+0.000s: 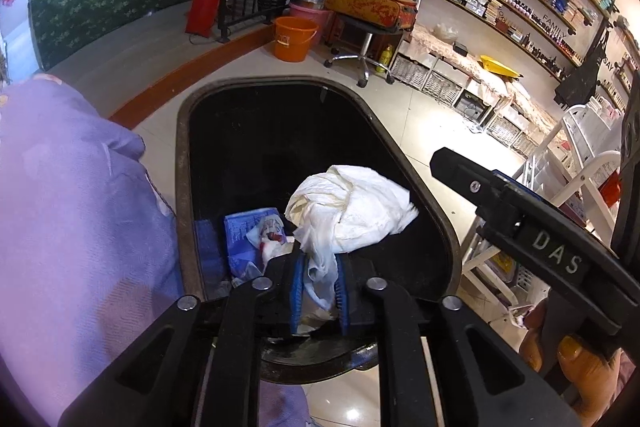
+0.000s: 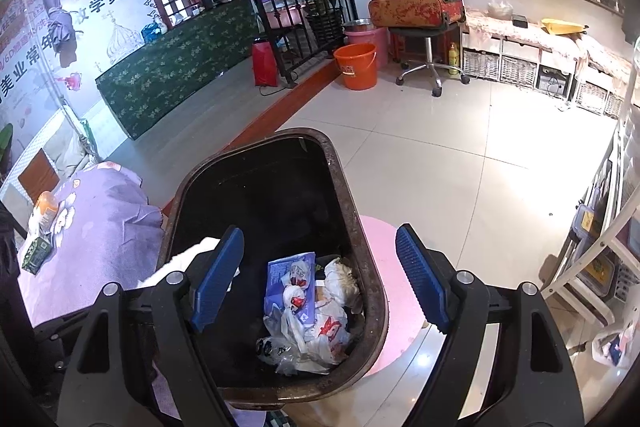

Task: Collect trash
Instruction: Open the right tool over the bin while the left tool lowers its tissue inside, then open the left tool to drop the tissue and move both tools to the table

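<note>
My left gripper [image 1: 319, 269] is shut on a crumpled white tissue [image 1: 352, 211] and holds it over the open mouth of a black trash bin [image 1: 182, 163]. A blue wrapper and plastic scraps [image 1: 248, 239] lie inside the bin. In the right wrist view the same bin [image 2: 344, 183] is below me, with the blue wrapper [image 2: 288, 275], white plastic bags [image 2: 316, 331] and a wad of paper [image 2: 340, 281] at its bottom. My right gripper [image 2: 320, 275] is open and empty above the bin. The white tissue [image 2: 188, 255] shows at the bin's left edge, behind my left finger.
A purple cloth-covered table [image 2: 92, 239] with a small green box [image 2: 36, 255] and an orange bottle [image 2: 48, 205] stands left of the bin. A pink round mat [image 2: 396, 267] lies under the bin. An orange bucket [image 2: 356, 65] and a stool [image 2: 428, 39] stand across the tiled floor. White shelving [image 2: 600, 247] is at right.
</note>
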A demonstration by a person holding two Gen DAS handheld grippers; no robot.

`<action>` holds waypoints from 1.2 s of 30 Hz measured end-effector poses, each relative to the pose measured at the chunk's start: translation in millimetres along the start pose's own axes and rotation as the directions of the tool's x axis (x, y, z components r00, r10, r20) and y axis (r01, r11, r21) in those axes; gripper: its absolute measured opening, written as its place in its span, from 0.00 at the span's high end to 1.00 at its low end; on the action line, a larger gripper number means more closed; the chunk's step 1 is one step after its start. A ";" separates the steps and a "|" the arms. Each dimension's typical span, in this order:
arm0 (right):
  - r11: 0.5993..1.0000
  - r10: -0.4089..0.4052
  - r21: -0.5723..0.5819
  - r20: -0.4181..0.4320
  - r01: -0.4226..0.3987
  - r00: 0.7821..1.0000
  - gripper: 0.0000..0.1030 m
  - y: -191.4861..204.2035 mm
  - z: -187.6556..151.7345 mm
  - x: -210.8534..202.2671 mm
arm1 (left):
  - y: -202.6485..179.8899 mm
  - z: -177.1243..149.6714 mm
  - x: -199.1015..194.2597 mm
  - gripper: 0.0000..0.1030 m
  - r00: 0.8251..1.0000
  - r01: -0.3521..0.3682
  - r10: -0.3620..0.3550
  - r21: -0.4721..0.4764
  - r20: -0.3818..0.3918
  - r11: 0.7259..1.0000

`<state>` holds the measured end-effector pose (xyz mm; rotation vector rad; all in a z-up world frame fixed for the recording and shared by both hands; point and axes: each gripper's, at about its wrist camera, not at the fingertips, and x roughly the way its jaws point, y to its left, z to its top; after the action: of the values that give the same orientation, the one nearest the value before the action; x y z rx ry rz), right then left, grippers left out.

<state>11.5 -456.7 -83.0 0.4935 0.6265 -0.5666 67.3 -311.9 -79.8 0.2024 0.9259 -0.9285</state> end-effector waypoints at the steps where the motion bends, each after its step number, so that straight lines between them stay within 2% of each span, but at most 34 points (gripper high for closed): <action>1: 1.000 0.000 0.002 -0.001 0.000 1.000 0.24 -0.6 0.2 0.2 | -0.2 0.0 0.8 0.82 1.000 0.002 -0.002 0.000 -0.003 1.000; 3: 1.000 0.003 0.008 -0.004 -0.003 1.000 0.24 -2.5 1.1 1.2 | -1.4 -1.3 -1.2 0.58 1.000 -0.004 0.004 0.006 0.004 1.000; 5: 1.000 0.006 0.013 -0.005 -0.006 1.000 0.24 -3.0 0.8 1.2 | -1.0 -1.8 -5.1 0.46 1.000 -0.002 0.002 0.003 0.025 1.000; 6: 1.000 0.005 0.012 -0.004 -0.005 1.000 0.24 -2.7 0.6 1.2 | -1.4 -2.0 -6.3 0.44 1.000 0.001 -0.001 0.002 0.029 1.000; 15: 1.000 0.011 0.010 -0.003 -0.010 1.000 0.24 0.1 3.2 0.2 | -0.8 -5.8 -11.7 0.37 0.999 -0.006 0.006 0.003 0.038 1.000; 22: 1.000 0.009 0.003 0.006 -0.009 1.000 0.23 4.5 3.1 -2.3 | 2.9 -7.9 -33.6 0.31 0.996 -0.018 0.017 0.005 0.091 1.000; 24: 1.000 0.014 0.000 0.004 -0.014 1.000 0.23 5.7 3.6 -2.6 | 4.3 -9.1 -42.0 0.27 0.993 -0.035 0.033 0.015 0.115 0.999; 28: 0.999 0.032 -0.024 -0.007 -0.032 0.999 0.21 15.2 6.2 -2.4 | 11.6 -11.4 -52.1 0.24 0.990 -0.062 0.058 0.030 0.129 0.998; 32: 0.995 0.076 -0.065 -0.013 -0.077 0.997 0.21 32.3 6.6 -3.8 | 27.0 -16.9 -64.9 0.23 0.989 -0.078 0.073 0.033 0.127 0.996; 36: 0.977 0.162 -0.131 -0.053 -0.168 0.985 0.21 61.8 5.1 -1.1 | 52.6 -24.1 -79.3 0.22 0.984 -0.131 0.124 0.048 0.129 0.990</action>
<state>51.3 -413.6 -62.8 0.4263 0.6529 -0.3546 72.4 -219.8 -46.2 0.2455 0.7626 -0.8393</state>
